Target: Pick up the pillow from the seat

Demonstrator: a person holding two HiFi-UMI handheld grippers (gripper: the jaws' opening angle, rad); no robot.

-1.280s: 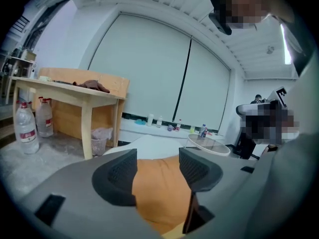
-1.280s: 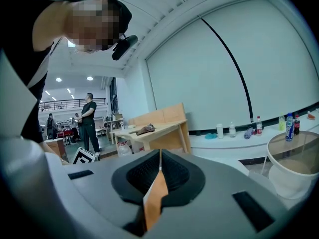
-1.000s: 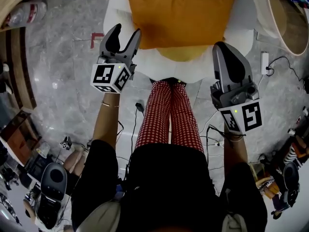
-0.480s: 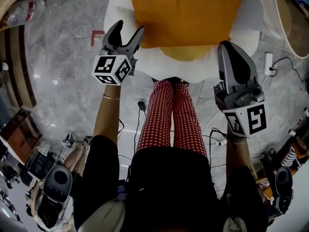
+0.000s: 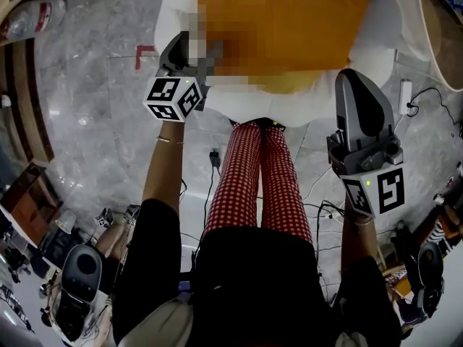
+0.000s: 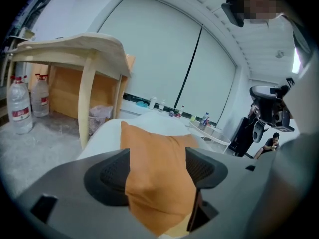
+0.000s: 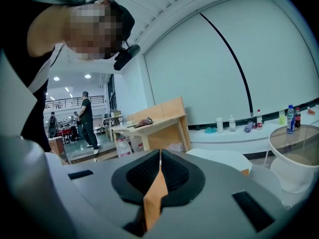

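Observation:
An orange pillow [image 5: 289,20] lies on the white cushioned seat [image 5: 377,27] at the top of the head view. My left gripper [image 5: 194,48] is at the pillow's front left corner. Its jaws have just been opening and stand wide. In the left gripper view the pillow's corner [image 6: 157,183] lies between the pads of the left gripper [image 6: 157,171], which do not press on it. My right gripper [image 5: 356,78] hovers by the seat's front right, shut. In the right gripper view a sliver of the pillow [image 7: 154,198] shows through the slit of the right gripper [image 7: 159,156].
The person's legs in red checked trousers [image 5: 253,172] stand against the seat's front. A round white side table [image 5: 434,27] is at the right. A wooden table [image 6: 75,49] with water bottles [image 6: 20,108] is at the left. Cables [image 5: 318,208] and a power strip [image 5: 405,96] lie on the marble floor.
The left gripper has sunk and moved in on the pillow's front left corner, with its jaws spread wider around it. The right gripper stayed shut and shifted slightly.

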